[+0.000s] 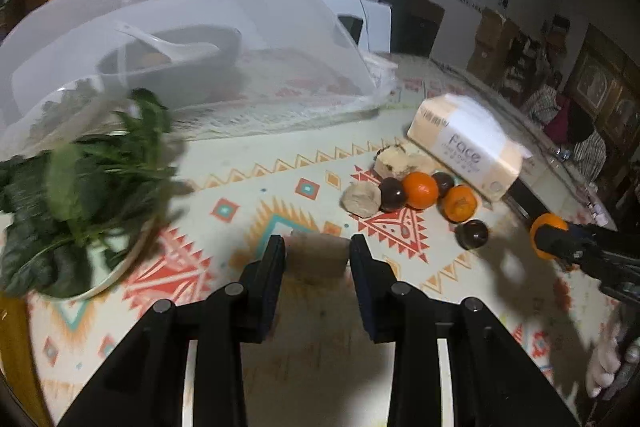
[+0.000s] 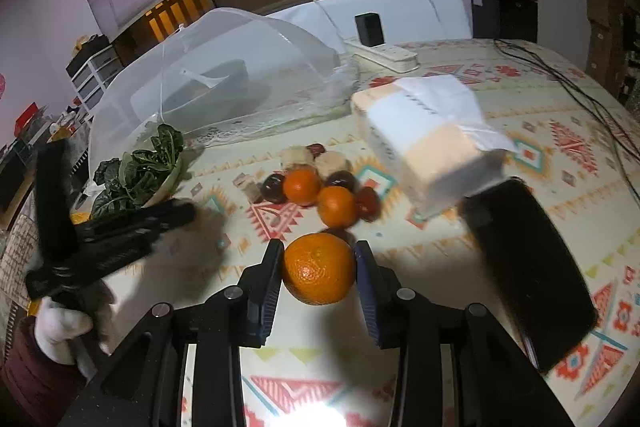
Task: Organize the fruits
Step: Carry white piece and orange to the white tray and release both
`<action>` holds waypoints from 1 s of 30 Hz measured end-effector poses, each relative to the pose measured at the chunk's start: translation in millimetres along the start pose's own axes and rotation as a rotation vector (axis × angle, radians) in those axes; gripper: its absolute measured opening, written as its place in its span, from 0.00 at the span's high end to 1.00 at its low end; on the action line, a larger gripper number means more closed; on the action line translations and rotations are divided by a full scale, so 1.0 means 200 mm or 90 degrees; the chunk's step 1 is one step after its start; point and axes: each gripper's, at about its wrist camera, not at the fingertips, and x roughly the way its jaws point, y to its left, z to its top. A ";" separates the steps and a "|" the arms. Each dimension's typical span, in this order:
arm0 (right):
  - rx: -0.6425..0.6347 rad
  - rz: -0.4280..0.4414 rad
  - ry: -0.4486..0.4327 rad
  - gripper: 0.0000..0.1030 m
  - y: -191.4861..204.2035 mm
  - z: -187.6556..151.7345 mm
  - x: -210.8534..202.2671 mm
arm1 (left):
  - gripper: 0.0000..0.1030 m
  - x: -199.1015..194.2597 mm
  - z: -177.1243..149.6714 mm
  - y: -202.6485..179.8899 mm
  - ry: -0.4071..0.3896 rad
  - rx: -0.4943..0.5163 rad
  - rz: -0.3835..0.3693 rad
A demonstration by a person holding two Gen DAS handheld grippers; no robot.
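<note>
Fruit lay in a loose cluster on the patterned tablecloth (image 1: 248, 187): two oranges (image 1: 420, 190), several dark round fruits (image 1: 392, 194) and a few pale beige lumps (image 1: 362, 199), all just beside the tissue pack (image 1: 466, 143). Your right gripper (image 2: 319, 269) pinched a third orange (image 2: 319, 269) between its two pads, apart from that cluster and nearer to you. Your left gripper (image 1: 317, 253) had its fingers set against both sides of a blurred brownish piece (image 1: 318, 257); what that piece was, you could not tell from the left wrist view. To its left sat a bowl of dark leafy greens (image 1: 76, 195), partly tucked under the edge of a white mesh food cover (image 1: 180, 39). A black phone (image 2: 528, 267) lay beside the tissue pack on the right.
</note>
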 end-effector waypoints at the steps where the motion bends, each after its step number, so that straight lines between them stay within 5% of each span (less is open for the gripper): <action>1: -0.004 -0.003 0.000 0.63 0.01 -0.01 -0.01 | 0.68 -0.05 -0.01 0.00 -0.007 -0.006 -0.002; 10: -0.048 0.039 -0.001 0.63 0.28 -0.12 -0.10 | 0.68 -0.66 -0.20 0.16 -0.102 -0.060 0.026; 18: -0.130 0.131 0.008 0.63 0.79 -0.22 -0.08 | 0.68 -1.18 -0.54 0.45 -0.205 -0.122 0.146; 30: -0.262 0.271 0.094 0.62 1.75 -0.38 0.13 | 0.68 -1.45 -0.84 1.03 -0.183 -0.253 0.285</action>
